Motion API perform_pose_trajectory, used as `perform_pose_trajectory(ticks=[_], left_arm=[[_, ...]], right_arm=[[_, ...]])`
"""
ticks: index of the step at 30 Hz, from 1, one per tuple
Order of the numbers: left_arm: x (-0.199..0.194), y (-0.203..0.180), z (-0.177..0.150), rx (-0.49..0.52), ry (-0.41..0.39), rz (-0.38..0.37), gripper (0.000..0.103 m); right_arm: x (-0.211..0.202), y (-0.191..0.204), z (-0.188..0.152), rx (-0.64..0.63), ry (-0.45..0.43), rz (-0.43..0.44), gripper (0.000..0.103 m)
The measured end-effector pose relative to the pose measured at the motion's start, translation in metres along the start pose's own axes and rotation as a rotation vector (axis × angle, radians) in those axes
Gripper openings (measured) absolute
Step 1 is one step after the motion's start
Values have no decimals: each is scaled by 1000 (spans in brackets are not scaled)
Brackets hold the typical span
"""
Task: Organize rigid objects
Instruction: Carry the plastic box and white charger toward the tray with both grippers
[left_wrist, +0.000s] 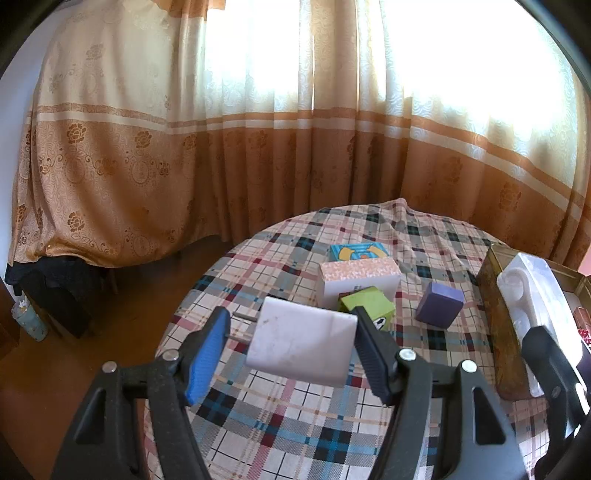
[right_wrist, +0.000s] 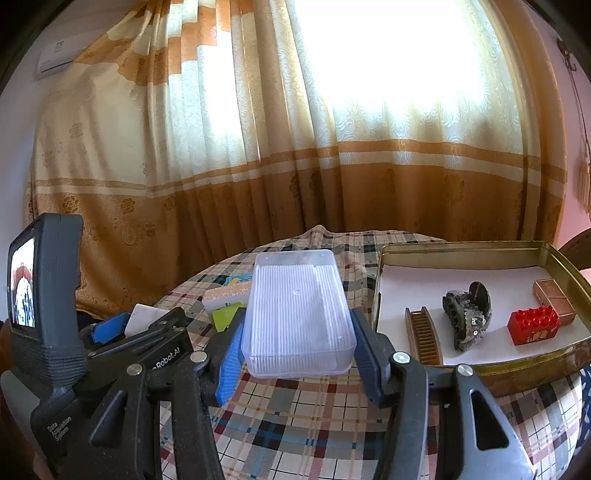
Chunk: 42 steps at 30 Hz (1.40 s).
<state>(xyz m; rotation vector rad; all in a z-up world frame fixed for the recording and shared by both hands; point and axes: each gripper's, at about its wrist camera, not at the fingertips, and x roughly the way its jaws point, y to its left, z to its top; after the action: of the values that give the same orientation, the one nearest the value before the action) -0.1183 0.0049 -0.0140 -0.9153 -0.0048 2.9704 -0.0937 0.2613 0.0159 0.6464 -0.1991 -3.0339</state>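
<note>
My left gripper (left_wrist: 291, 332) is shut on a white plug-in charger (left_wrist: 303, 343) and holds it above the checked tablecloth (left_wrist: 295, 424); its metal prongs point left. My right gripper (right_wrist: 297, 339) is shut on a clear ribbed plastic box (right_wrist: 297, 314), held above the table beside a gold tin tray (right_wrist: 461, 248). The tray holds a brown comb (right_wrist: 424, 334), a dark hair claw (right_wrist: 467, 314), a red toy brick (right_wrist: 533, 325) and a copper-coloured box (right_wrist: 554, 299). The tray (left_wrist: 500, 325) and the plastic box (left_wrist: 535, 306) show at the right of the left wrist view.
On the table beyond the charger lie a blue picture box (left_wrist: 358, 253), a pink-topped white box (left_wrist: 358, 280), a green cube (left_wrist: 369, 304) and a purple block (left_wrist: 439, 304). Orange curtains hang behind the round table. The left gripper's body (right_wrist: 48, 295) fills the left of the right wrist view.
</note>
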Motion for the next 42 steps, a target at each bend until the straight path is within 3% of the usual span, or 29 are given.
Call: perform_pose_trajectory(ticks=[27, 42], left_arm=[[-4, 0, -1, -13, -12, 19, 67], [-15, -31, -1, 17, 22, -64, 67]], right_arm=[[-4, -8, 2, 29, -22, 2, 56], [-23, -51, 11, 86, -50, -49, 56]])
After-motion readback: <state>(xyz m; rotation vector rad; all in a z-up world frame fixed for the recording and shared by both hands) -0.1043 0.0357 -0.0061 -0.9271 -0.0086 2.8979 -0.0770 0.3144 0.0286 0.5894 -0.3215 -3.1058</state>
